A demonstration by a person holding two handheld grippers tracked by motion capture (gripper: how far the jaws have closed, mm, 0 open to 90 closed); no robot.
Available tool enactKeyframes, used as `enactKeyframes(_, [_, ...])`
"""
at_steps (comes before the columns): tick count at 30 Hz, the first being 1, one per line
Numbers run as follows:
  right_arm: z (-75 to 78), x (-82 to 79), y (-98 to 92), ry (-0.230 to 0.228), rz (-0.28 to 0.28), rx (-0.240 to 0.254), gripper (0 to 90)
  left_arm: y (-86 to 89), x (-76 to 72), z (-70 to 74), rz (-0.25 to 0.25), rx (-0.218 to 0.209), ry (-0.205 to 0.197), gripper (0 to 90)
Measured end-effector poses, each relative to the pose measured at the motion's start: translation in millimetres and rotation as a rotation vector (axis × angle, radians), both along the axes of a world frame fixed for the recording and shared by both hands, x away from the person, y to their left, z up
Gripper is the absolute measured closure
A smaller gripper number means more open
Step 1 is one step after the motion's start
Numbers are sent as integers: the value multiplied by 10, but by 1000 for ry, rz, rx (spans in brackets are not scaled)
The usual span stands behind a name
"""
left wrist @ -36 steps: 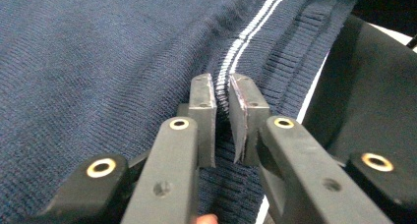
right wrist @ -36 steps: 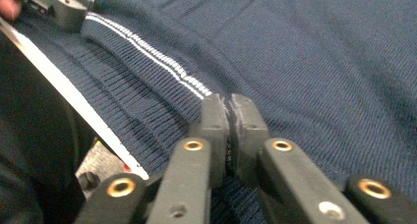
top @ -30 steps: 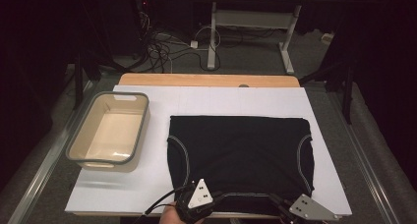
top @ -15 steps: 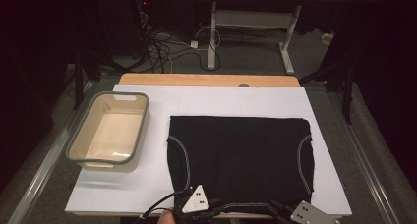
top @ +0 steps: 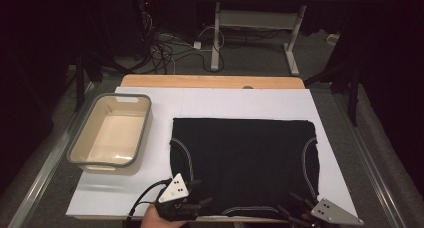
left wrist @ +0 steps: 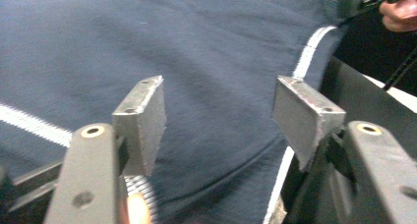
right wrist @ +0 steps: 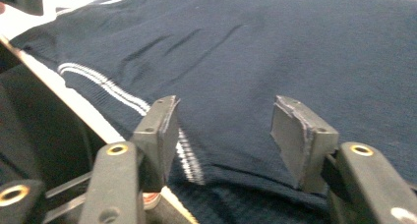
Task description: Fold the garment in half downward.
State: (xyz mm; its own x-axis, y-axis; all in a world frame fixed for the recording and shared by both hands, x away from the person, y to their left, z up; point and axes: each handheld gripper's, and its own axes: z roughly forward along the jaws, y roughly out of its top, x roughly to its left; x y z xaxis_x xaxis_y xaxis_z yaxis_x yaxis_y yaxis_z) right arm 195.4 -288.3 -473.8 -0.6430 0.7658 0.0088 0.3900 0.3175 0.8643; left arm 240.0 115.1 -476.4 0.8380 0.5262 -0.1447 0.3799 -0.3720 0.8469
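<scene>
A dark navy garment (top: 244, 165) with thin white stripes lies folded flat on the white counter (top: 210, 100), filling its centre and right half, its near edge along the counter's 6 o'clock side. At about 9 o'clock from the garment stands a cream bin (top: 111, 133) with a grey rim, apart from the cloth and nothing inside it.

The left gripper (top: 196, 200) sits at the garment's 7 o'clock corner, a hand (top: 160, 219) behind it and its grey three-cornered plate on top. In the left gripper view its fingers (left wrist: 142, 121) stand parted over the navy cloth; they have just been opening, and nothing is pinched between them: the fabric lies below and beyond the pads, released. A white stripe of the garment runs up at 1 o'clock in that view, and the other hand with its gripper shows at the top right corner.

The right gripper (top: 295, 214) sits at the garment's 5 o'clock corner, at the counter's near edge. In the right gripper view its fingers (right wrist: 300, 133) are also spread, having just been opening, with the cloth's striped hem (right wrist: 128, 98) passing under the left finger and no fabric clamped. The garment lies smooth apart from a few shallow creases toward 11 o'clock in that view.

Beyond the counter at 12 o'clock, cables (top: 165, 50) lie on the floor near a desk frame (top: 255, 28).
</scene>
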Motion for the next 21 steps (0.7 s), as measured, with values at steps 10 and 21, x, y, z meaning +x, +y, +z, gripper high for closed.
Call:
enactKeyframes(10, [-17, 80, -222, -15, -62, 40, 279, 333, 175, -32, 86, -20, 5, 238])
enactKeyframes(21, [-22, 167, -418, -34, -130, 56, 126, 600, 264, -69, 191, -32, 2, 115])
